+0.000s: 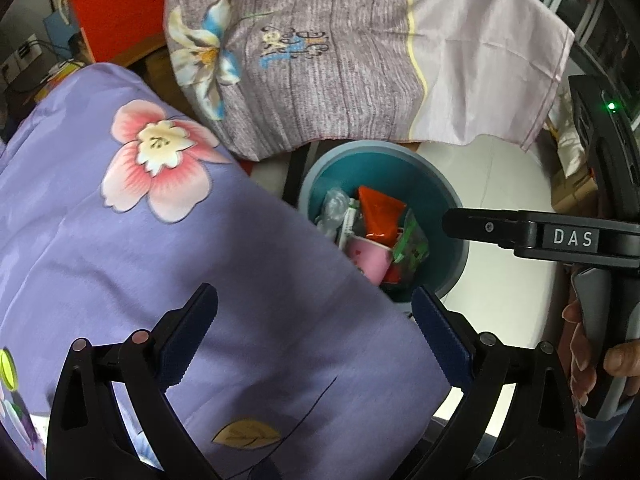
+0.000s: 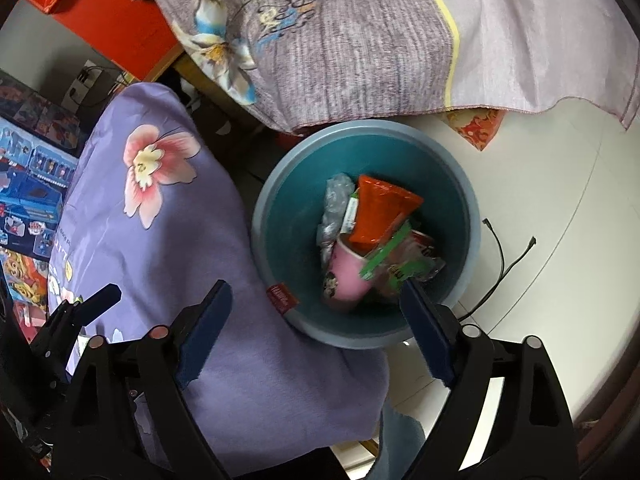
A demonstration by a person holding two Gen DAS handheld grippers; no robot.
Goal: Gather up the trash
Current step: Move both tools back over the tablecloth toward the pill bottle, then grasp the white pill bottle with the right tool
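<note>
A: Trash fills your teal bin (image 1: pixel 448 200) on the floor beside the purple floral quilt (image 1: pixel 140 240): an orange wrapper (image 1: pixel 378 212), a pink cup (image 1: pixel 370 258). Your left gripper (image 1: pixel 316 338) gapes, empty. "DAS" reads on the right tool.

B: From your right wrist: right gripper (image 2: pixel 316 328) spread wide over the bin's (image 2: pixel 280 208) rim, holding nothing. Red tag's writing is illegible.
</note>
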